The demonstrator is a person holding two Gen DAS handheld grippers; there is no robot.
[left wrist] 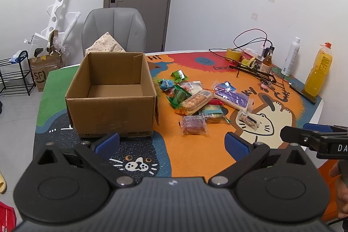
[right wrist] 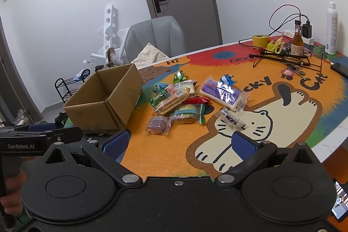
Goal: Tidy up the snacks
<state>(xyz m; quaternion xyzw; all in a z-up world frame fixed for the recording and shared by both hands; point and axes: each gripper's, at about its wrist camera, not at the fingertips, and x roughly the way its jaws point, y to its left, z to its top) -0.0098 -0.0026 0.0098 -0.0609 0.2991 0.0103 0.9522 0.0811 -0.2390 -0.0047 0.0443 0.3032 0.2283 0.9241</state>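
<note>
An open, empty cardboard box (left wrist: 113,99) stands on the cartoon table mat; it also shows in the right wrist view (right wrist: 104,101). To its right lies a pile of wrapped snacks (left wrist: 198,101), also in the right wrist view (right wrist: 184,105): a biscuit pack (left wrist: 196,101), a purple pack (left wrist: 231,98), green packets, a clear-wrapped cake (left wrist: 193,125) and a small clear-wrapped bar (left wrist: 248,120). My left gripper (left wrist: 171,142) is open and empty, near the table's front edge below the box. My right gripper (right wrist: 181,144) is open and empty, in front of the pile.
At the table's far right stand an orange juice bottle (left wrist: 318,73), a white spray can (left wrist: 291,57), a brown bottle (left wrist: 267,61), a yellow tape roll (left wrist: 233,53), cables and a black stand. A grey chair (left wrist: 114,29) is behind the box. A phone (left wrist: 304,92) lies near the right edge.
</note>
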